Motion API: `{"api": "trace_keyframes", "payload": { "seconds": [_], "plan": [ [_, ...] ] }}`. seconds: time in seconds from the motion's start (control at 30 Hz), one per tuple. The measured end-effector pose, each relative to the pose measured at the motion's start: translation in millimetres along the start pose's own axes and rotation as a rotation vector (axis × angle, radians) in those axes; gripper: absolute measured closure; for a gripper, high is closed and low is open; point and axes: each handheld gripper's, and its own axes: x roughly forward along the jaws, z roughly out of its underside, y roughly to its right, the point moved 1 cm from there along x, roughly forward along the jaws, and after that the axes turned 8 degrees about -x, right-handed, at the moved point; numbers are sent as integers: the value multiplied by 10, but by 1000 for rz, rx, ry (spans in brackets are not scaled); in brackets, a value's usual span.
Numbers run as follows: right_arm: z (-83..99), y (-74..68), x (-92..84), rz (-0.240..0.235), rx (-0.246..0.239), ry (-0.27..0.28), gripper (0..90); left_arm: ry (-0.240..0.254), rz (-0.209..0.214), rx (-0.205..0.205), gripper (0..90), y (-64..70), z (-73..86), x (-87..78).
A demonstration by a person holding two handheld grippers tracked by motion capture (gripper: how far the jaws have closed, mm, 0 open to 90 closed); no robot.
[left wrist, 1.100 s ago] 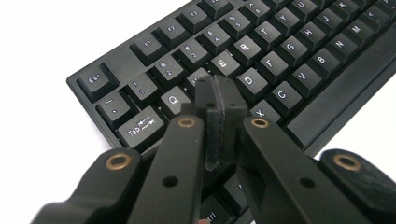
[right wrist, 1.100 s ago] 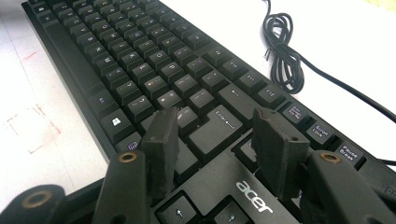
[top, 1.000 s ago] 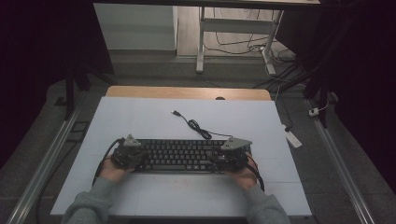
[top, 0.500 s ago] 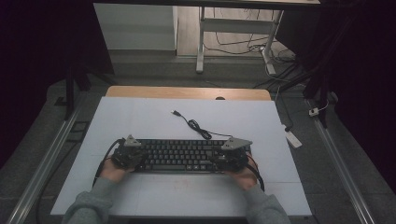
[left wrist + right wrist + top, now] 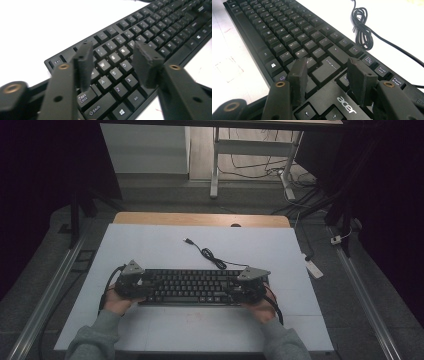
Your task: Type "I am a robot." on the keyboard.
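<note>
both grippers (image 5: 131, 282) (image 5: 248, 287) unclenched over keyboard (image 5: 192, 285) ends, left's jaws just parted, coiled cable (image 5: 210, 256) behind

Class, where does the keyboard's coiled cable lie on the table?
In the high view the cable lies just behind the keyboard, near the table's middle.

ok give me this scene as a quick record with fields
surface: white table
main item: black keyboard, flat on the table
cable: keyboard cable, partly coiled behind it
left gripper: over the keyboard's left end, jaws have just been opening, nothing between the fingers
right gripper: over the right end by the Enter key, open
</note>
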Motion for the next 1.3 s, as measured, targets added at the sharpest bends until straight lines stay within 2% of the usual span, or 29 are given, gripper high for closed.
{"api": "trace_keyframes", "payload": {
  "seconds": [0.13, 0.23, 0.33, 0.73, 0.83, 1.1, 1.3],
  "plan": [
    [-3, -2, -3, 1, -3, -2, 510, 4, 7, -14, 414, -3, -7, -11],
    [-5, -3, -3, 0, -2, -1, 511, -12, 21, -30, 356, -4, -13, -1],
    [-6, -2, -5, 0, 0, 1, 511, -13, 15, -35, 325, -1, -18, 2],
    [-39, -23, -8, -6, -7, 15, 511, -32, 11, -34, 279, 1, -14, 18],
    [-53, -32, -8, -9, -11, 16, 510, -27, 38, -42, 274, 10, -22, 12],
    [-88, -53, -9, -14, -12, 29, 510, -21, 33, -32, 274, 39, -34, 0],
    [-138, -89, 2, -36, -9, 49, 510, -26, 29, -29, 272, 42, -31, 13]
  ]
}}
